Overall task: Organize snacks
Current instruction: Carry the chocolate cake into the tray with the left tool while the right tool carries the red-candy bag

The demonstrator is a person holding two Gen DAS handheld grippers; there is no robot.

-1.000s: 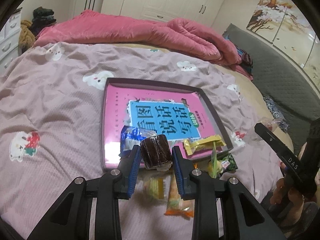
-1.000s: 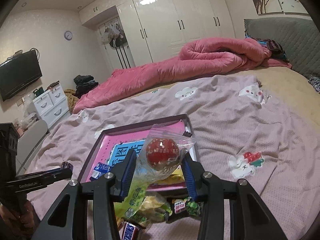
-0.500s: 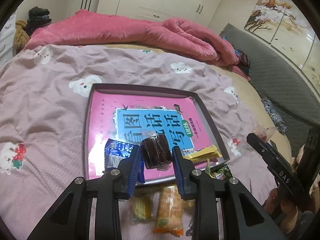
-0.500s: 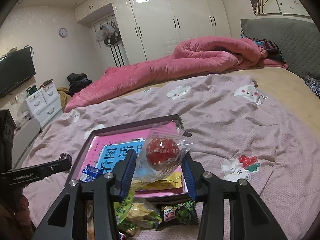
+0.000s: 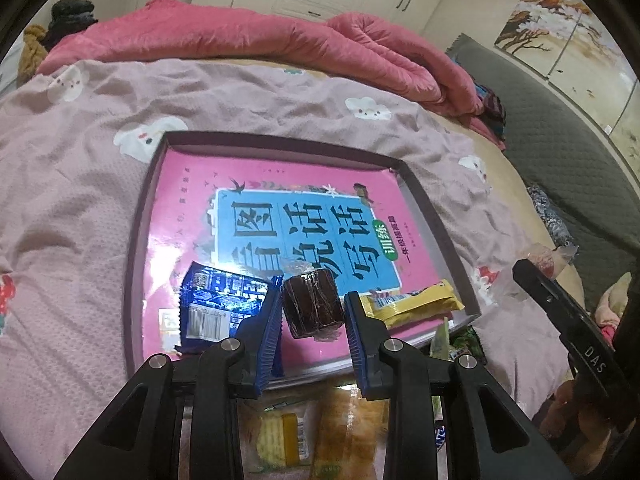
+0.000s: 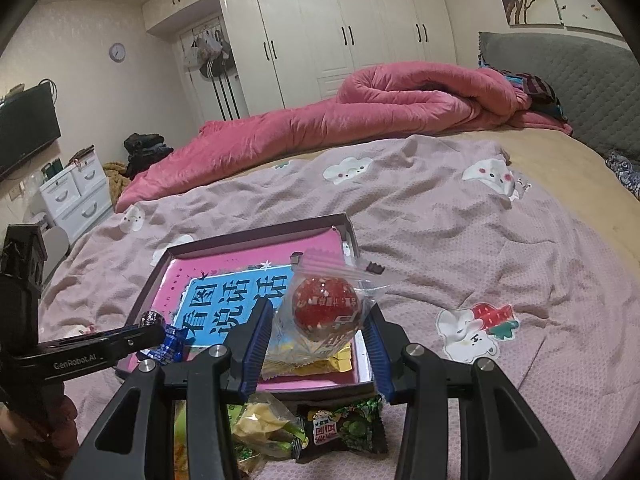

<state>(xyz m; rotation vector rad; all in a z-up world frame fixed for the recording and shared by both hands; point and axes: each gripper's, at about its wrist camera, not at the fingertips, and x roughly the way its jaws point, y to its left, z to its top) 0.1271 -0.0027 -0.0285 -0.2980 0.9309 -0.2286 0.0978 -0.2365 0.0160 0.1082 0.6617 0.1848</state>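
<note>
My left gripper (image 5: 311, 312) is shut on a dark brown wrapped cake (image 5: 313, 305), held over the near edge of a dark-rimmed tray (image 5: 280, 145) lined with a pink and blue book cover. A blue snack packet (image 5: 218, 304) and a yellow packet (image 5: 412, 303) lie in the tray. My right gripper (image 6: 320, 324) is shut on a clear bag holding a red ball snack (image 6: 325, 307), above the tray's near right corner (image 6: 362, 380). The right gripper also shows at the right of the left wrist view (image 5: 560, 312).
Loose snacks lie on the pink bedsheet before the tray: an orange packet (image 5: 344, 428), a pale yellow one (image 5: 276, 436), a dark green packet (image 6: 344, 428) and a light green one (image 6: 264, 428). A pink quilt (image 6: 360, 112) lies at the far side of the bed.
Both grippers have moved forward and lower over the tray with their snacks still held. The tray looms larger in both views.
</note>
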